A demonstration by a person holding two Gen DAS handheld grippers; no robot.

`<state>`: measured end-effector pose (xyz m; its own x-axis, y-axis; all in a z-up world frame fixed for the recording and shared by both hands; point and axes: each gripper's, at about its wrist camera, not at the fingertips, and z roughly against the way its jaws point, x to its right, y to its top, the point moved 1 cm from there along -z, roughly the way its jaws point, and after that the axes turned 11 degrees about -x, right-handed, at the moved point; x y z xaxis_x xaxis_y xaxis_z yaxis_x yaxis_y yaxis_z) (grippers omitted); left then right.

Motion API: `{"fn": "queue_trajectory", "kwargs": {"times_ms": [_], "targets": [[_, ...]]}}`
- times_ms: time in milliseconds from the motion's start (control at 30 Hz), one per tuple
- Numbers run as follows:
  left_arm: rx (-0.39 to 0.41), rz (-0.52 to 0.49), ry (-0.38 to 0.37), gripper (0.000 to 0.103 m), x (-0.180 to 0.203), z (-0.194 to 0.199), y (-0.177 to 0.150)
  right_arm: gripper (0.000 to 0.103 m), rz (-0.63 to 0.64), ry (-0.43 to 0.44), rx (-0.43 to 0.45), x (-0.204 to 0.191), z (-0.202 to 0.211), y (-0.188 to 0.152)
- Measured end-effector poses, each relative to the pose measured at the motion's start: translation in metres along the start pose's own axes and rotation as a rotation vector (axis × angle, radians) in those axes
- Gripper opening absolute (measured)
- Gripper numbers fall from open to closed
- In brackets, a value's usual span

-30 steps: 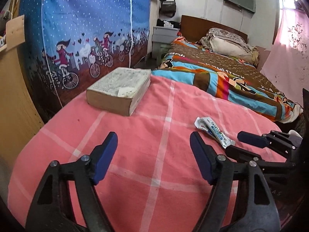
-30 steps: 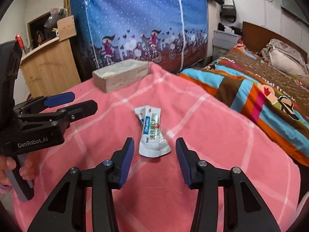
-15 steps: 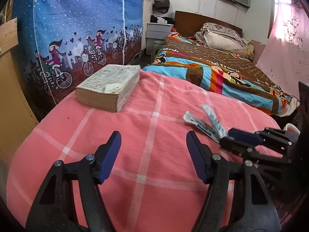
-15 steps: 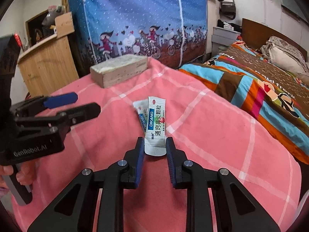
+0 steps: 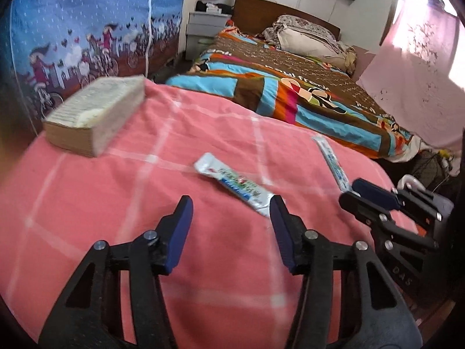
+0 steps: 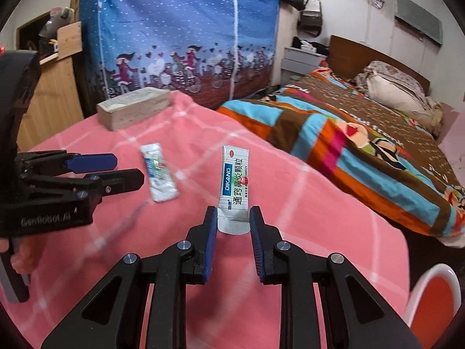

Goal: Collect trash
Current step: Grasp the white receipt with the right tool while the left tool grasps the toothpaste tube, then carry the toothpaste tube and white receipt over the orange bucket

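Observation:
Two white medicine sachets are the trash on the pink checked cloth (image 5: 221,261). My right gripper (image 6: 234,224) is shut on the lower end of one sachet (image 6: 234,183), which stands up off the cloth; in the left wrist view this sachet (image 5: 331,160) sticks out ahead of the right gripper (image 5: 360,195). The other sachet (image 5: 235,184) lies flat on the cloth, its near end just off the right fingertip of my left gripper (image 5: 231,224). The left jaws are closing with nothing between the pads. The right wrist view shows that flat sachet (image 6: 159,173) beside the left gripper (image 6: 122,171).
A thick old book (image 5: 96,119) lies at the far left of the cloth. A bed with a striped quilt (image 5: 305,93) runs along the right. A blue fabric wardrobe (image 6: 180,29) and a wooden cabinet (image 6: 52,93) stand behind. A red-and-white chair (image 6: 433,299) is at lower right.
My right gripper closed on the upper sachet and lifted it away from the other one. My left gripper swung towards the sachet left on the cloth, and its jaws narrowed.

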<state>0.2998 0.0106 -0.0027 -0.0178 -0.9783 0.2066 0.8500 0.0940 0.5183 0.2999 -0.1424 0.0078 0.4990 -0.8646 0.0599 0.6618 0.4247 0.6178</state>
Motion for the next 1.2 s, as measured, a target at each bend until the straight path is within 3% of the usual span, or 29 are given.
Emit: {"fn": "queue_trajectory", "kwargs": {"times_ms": [133,333,500,800,1033,1200], "targets": [[-0.024,0.045,0.019,0.056,0.008,-0.012,0.008,0.021,-0.036,0.001,0.003,0.015,0.004,-0.006],[-0.06,0.001,0.114,0.055,0.028,-0.027,0.016,0.021,-0.066,0.012,-0.001,0.025,0.006,-0.013],[-0.061,-0.033,0.135,0.033,0.034,-0.029,0.016,0.021,-0.082,0.027,-0.007,0.029,0.005,-0.014],[-0.038,-0.015,0.055,0.012,0.028,-0.023,0.014,0.021,-0.041,0.02,-0.033,0.021,0.0,-0.017],[-0.002,-0.028,-0.008,0.007,0.033,-0.012,0.007,0.021,-0.036,0.033,-0.016,0.018,0.004,-0.021],[0.073,-0.082,-0.055,0.007,0.045,0.006,-0.003,0.02,-0.034,0.016,0.046,0.014,0.017,-0.025]]}}
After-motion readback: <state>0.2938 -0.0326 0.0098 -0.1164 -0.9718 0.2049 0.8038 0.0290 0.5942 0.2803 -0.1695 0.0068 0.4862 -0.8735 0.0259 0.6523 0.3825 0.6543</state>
